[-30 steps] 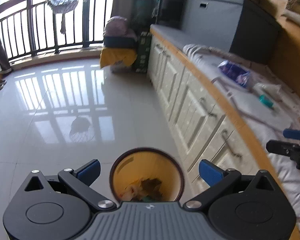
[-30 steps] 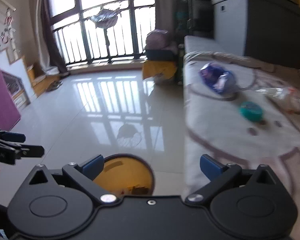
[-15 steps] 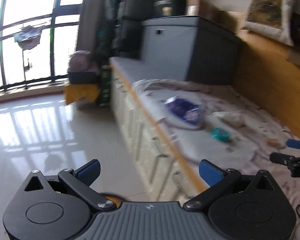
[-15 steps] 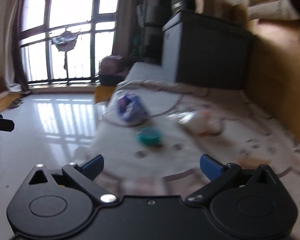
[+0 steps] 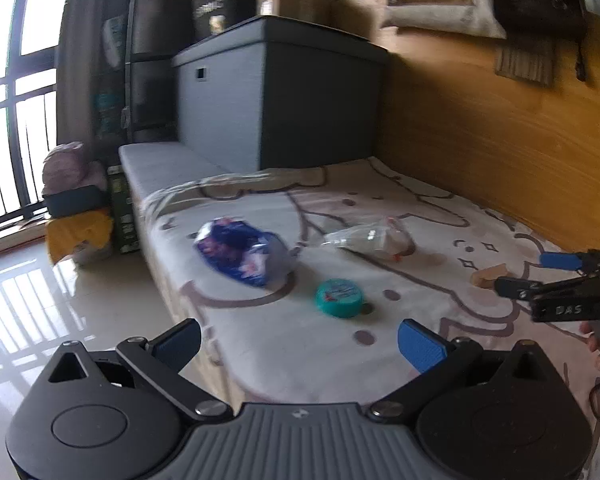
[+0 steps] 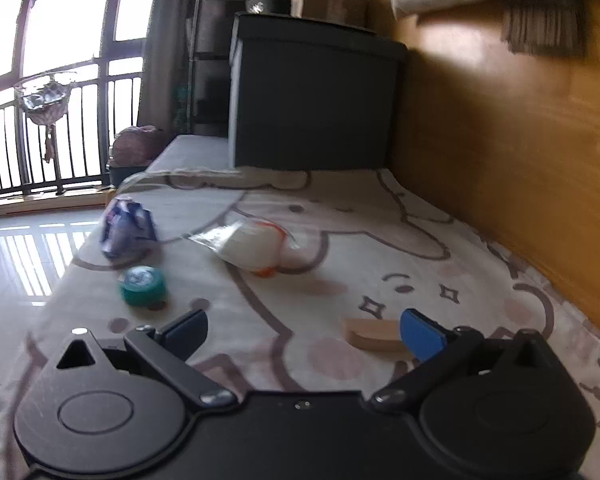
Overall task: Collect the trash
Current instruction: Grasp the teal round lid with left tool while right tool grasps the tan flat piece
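Trash is spread on the bench cloth (image 5: pixel 284 352): teal tub (image 5: pixel 339 297), blue wrapper (image 5: pixel 242 255), clear bag (image 5: pixel 370 237), tan block (image 6: pixel 374 334).

Left claw (image 5: pixel 298 340): jaws wide apart, empty. The tub sits just ahead of it and slightly right of centre, the wrapper farther ahead and left, the bag beyond the tub to the right.

Right claw (image 6: pixel 304 330): jaws also wide apart, empty. The block lies just ahead, by the inner edge of its right finger (image 6: pixel 422 334). Bag well ahead, tub ahead-left.

How I'd do the step (judgement): one item per claw. Left takes the tub: centre it between the fingers, come down low, and close across the sidewall so it doesn't squirt out. Right shifts slightly right to straddle the block, then pinches its narrow sides. The block is flat, so the fingertips must nearly touch the cloth; watch for snagging fabric.

The bag and wrapper look soft: pinch a fold rather than the bulk.

Containers: no bin in either view. The tub is lidded, contents unseen. The bag holds something white with an orange bit; I can't tell what. Grey chest (image 5: pixel 276 96) behind is shut, with boxes on top (not targets).
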A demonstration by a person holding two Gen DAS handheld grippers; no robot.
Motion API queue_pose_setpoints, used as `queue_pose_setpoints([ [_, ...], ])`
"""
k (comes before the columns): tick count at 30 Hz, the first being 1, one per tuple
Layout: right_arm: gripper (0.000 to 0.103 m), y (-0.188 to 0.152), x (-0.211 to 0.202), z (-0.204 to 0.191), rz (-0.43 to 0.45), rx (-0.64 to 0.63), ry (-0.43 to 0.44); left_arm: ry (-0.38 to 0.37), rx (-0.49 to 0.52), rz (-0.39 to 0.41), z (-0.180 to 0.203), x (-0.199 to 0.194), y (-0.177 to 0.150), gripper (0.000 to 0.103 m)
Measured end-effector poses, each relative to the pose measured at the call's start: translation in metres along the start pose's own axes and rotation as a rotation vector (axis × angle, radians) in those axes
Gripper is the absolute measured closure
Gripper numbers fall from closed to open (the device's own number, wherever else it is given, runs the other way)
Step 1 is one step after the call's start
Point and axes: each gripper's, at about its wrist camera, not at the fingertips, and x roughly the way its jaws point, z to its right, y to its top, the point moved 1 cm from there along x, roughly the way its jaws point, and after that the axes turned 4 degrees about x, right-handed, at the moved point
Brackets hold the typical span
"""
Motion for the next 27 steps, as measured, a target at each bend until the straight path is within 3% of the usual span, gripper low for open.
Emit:
queue_pose_setpoints([
  [9,0.000,-0.009,0.043,0.034,-0.042,0.045,-0.110,-0.066,0.057,0.028,0.033,0.044,0.002,0.000],
  [21,0.000,-0.002,0.104,0.057,-0.148,0.060,-0.115,-0.069,0.029,-0.015,0.037,0.110,0.004,0.000],
  [23,0.000,-0.001,0.108,0.062,-0.147,0.065,-0.128,-0.064,0.015,-0.031,0.035,0.121,0.003,0.002],
  [27,0.000,-0.003,0.113,0.071,-0.164,0.117,-0.091,-0.064,0.048,-0.043,0.036,0.136,0.002,0.015],
])
